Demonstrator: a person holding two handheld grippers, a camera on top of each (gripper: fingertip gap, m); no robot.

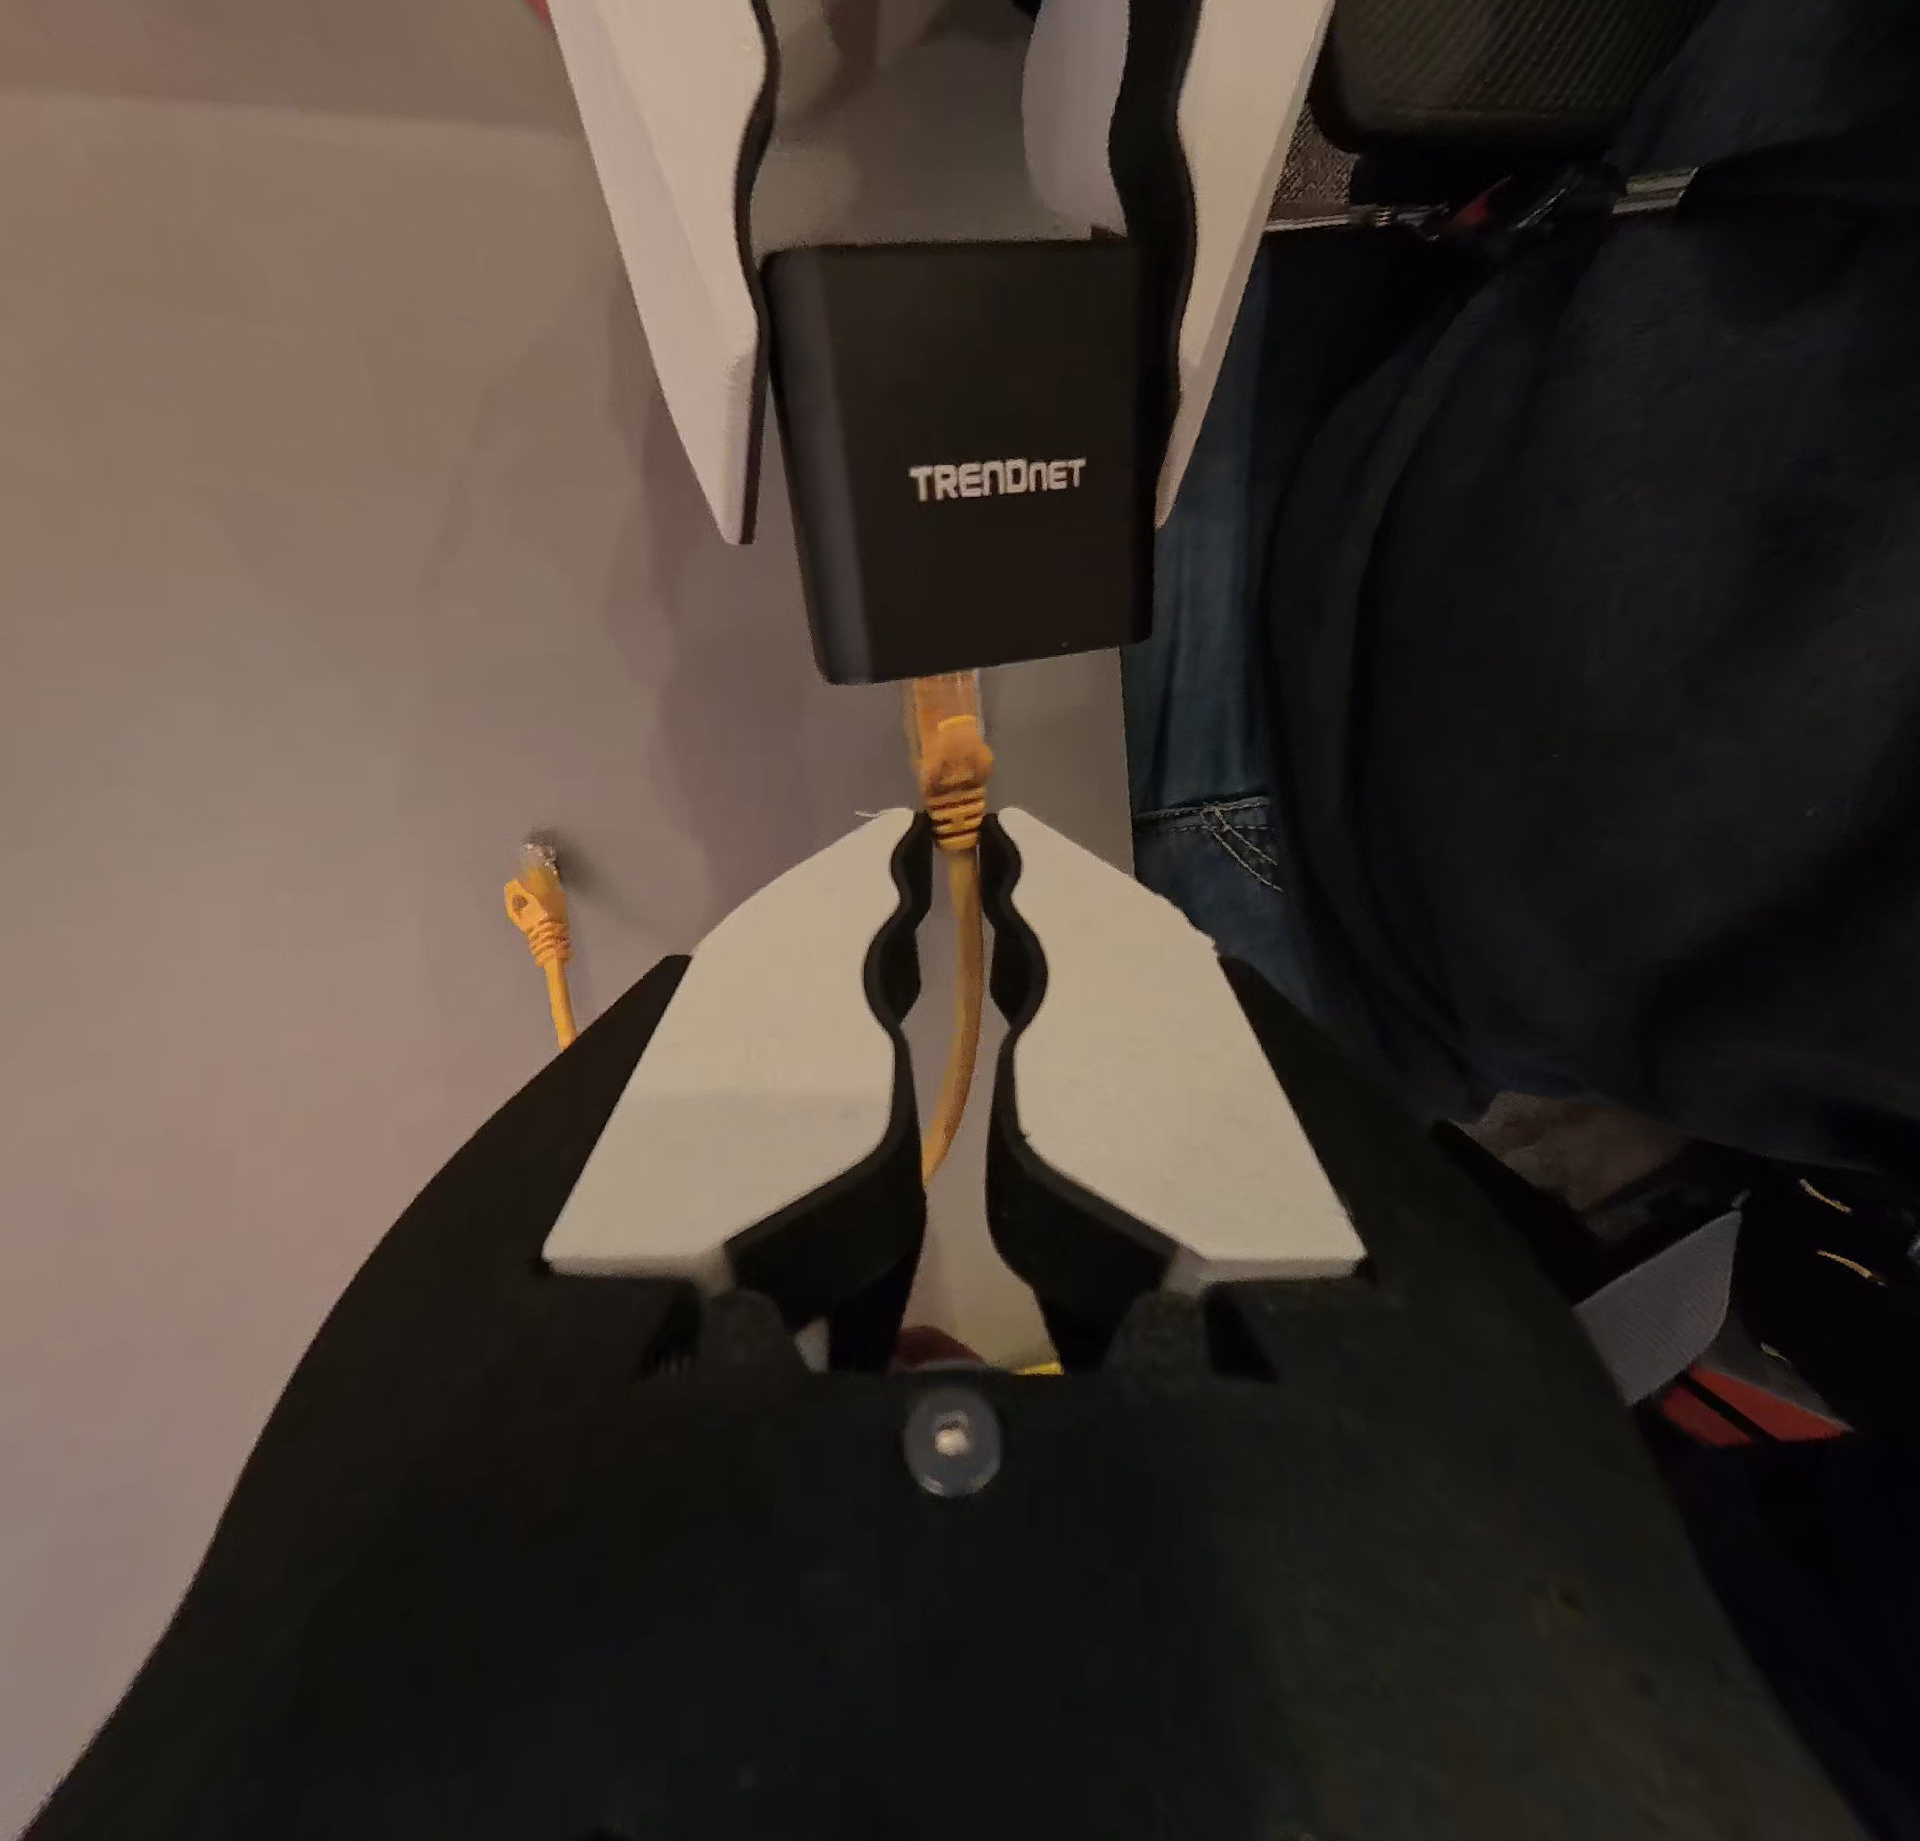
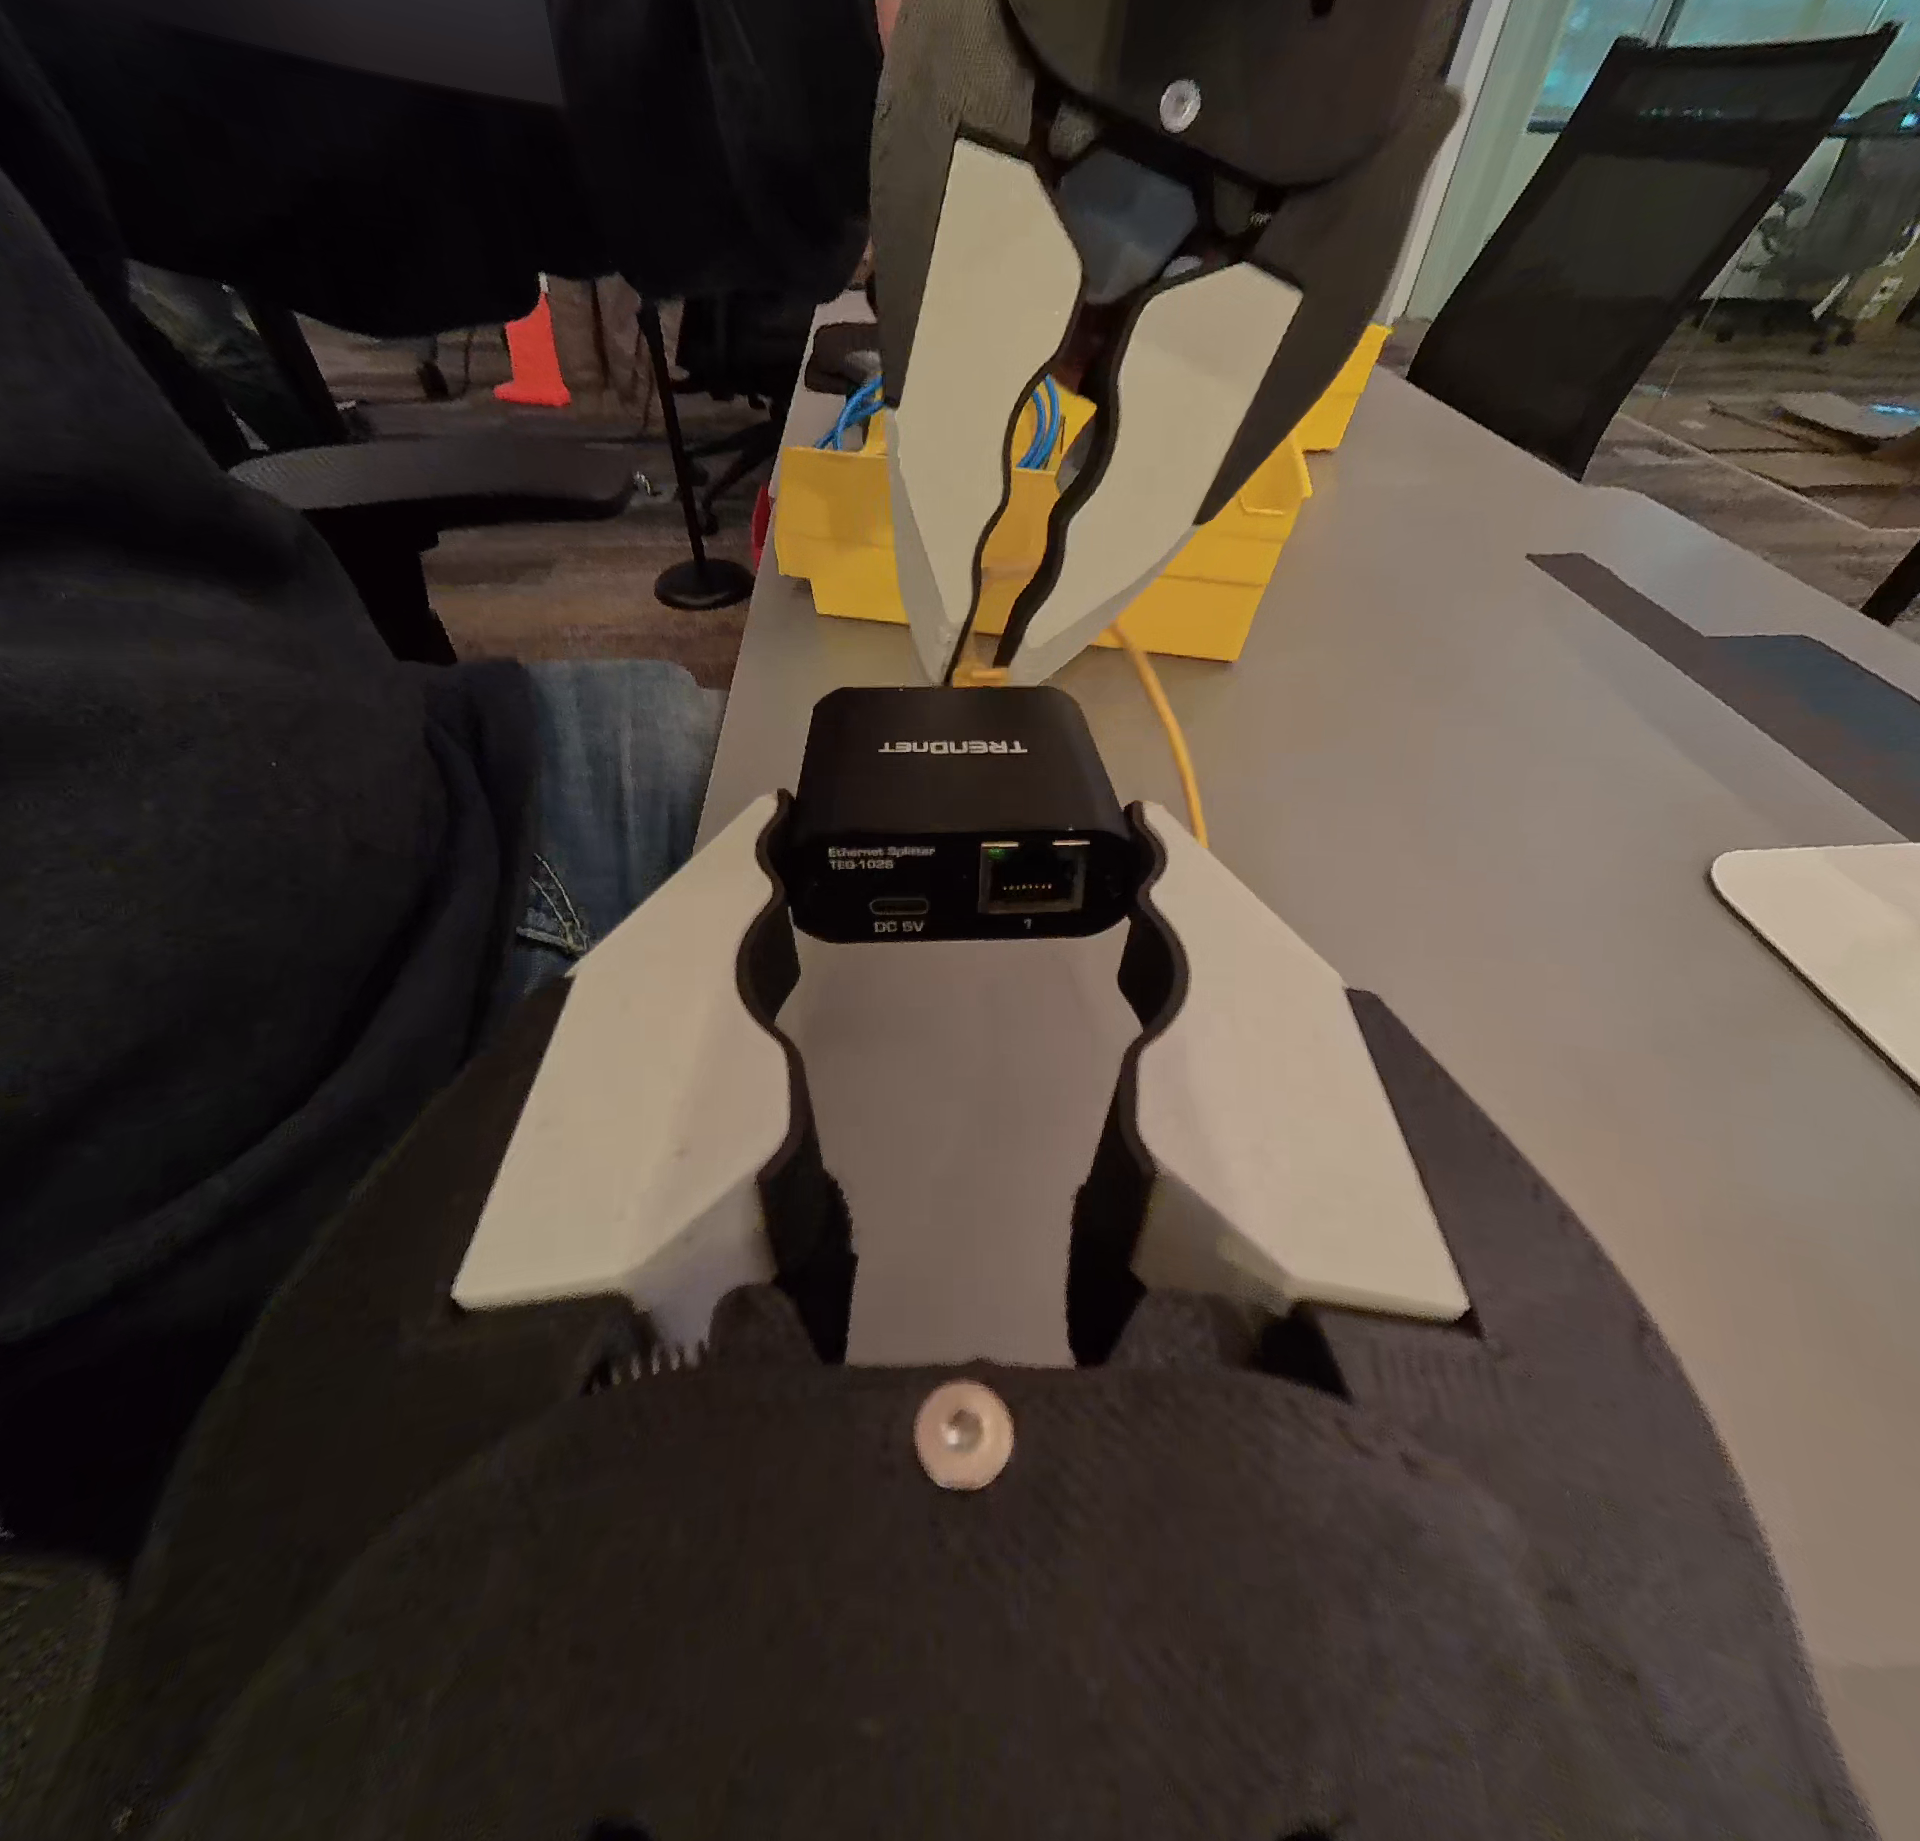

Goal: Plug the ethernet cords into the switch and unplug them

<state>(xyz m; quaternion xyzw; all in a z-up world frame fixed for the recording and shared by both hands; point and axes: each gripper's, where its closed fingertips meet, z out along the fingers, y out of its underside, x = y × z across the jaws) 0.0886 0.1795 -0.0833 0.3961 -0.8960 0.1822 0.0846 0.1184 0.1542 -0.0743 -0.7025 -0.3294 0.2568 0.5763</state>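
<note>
Right gripper (image 2: 956, 856) has its fingers (image 2: 665, 1043) spread around the switch (image 2: 951, 804), pinching the black box by its two short sides; the switch sits low over the grey counter (image 2: 1455, 752), whether it touches the surface I can't tell. Left gripper (image 1: 954, 830) comes in from the opposite end, fingers (image 1: 790, 1012) nearly pressed together, clamped on the yellow ethernet cord (image 1: 961, 1002) right behind its plug boot (image 1: 951, 773). The plug's clear tip is at the switch's far port face, touching or partly in; how deep it's seated isn't visible. Switch: small matte black case, rounded edges, white logo on top; the face toward the right gripper has one RJ45 port (image 2: 1032, 877), unoccupied, and a slim slot (image 2: 899, 906) beside it, white print around both. Held cord trails off along the counter past the switch. A second yellow plug end (image 1: 540, 908) lies loose on the counter, left of the left gripper, well apart from the switch. Yellow bin (image 2: 1226, 586) with blue cables (image 2: 862, 409) sits behind the left gripper. A person in a dark top and jeans (image 2: 613, 783) is at the counter edge.
</note>
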